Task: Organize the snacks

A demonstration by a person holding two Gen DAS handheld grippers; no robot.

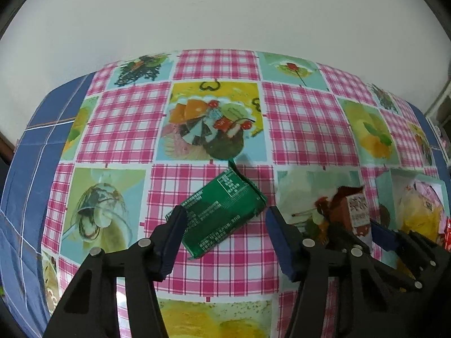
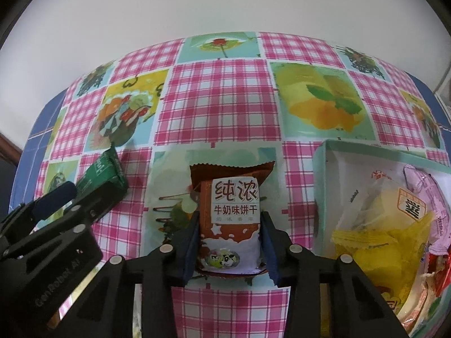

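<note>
A green snack packet lies flat on the patterned tablecloth, between the fingers of my left gripper, which is open around it; whether the pads touch it I cannot tell. The packet also shows at the left of the right wrist view. My right gripper is shut on a brown and white milk biscuit packet, gripping its sides. That packet and gripper show at the right of the left wrist view. A pale green box to the right holds several snacks, among them a yellow packet.
The table has a pink check and fruit-picture cloth over a blue cover. A white wall runs behind it. The left gripper's black body sits close to the right gripper's left side.
</note>
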